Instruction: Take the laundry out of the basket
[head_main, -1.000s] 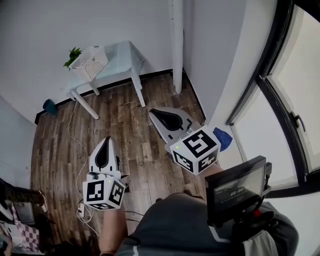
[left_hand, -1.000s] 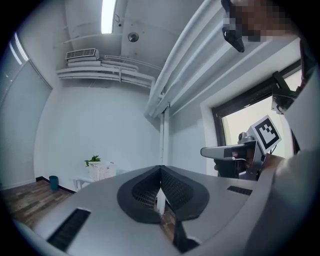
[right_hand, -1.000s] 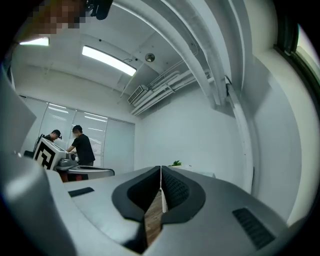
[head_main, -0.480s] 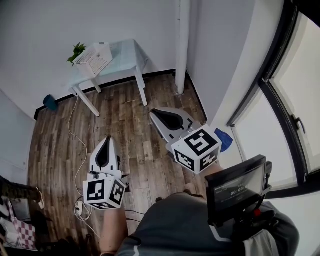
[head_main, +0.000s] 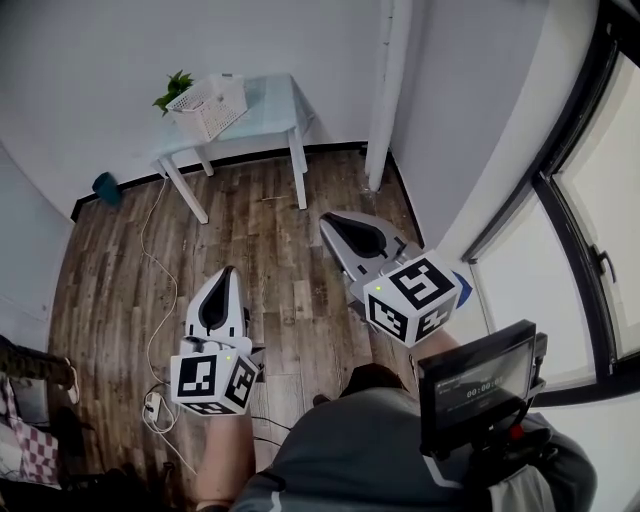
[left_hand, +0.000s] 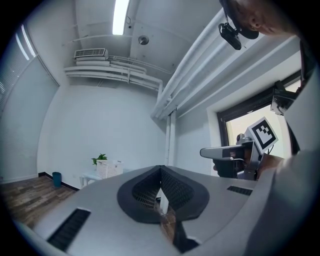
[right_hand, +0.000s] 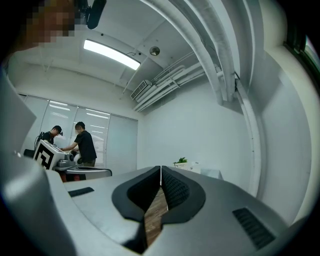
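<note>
One white basket (head_main: 208, 106) stands on the one small pale table (head_main: 268, 98), at its left end and just beside a single green plant (head_main: 176, 86). What lies in the basket is too small to tell. The table sits against the back wall, its far edge close to the skirting and its right side near one white pipe (head_main: 385, 90) that runs up the corner.

Two grippers point towards it, both well apart from the table. The left gripper (head_main: 229, 272) has its jaws closed together at the tips with nothing between them, and the right gripper (head_main: 326, 217) is the same – pads met, empty.

Between grippers and table the wood floor (head_main: 270, 230) lies open. One thin cable (head_main: 150, 250) trails down its left part, and one teal bin (head_main: 104, 187) stands at the left wall. The right side is bounded by a wall and a dark-framed window (head_main: 600, 230).

The right gripper view shows two people (right_hand: 84, 144) standing far off by blinds.
</note>
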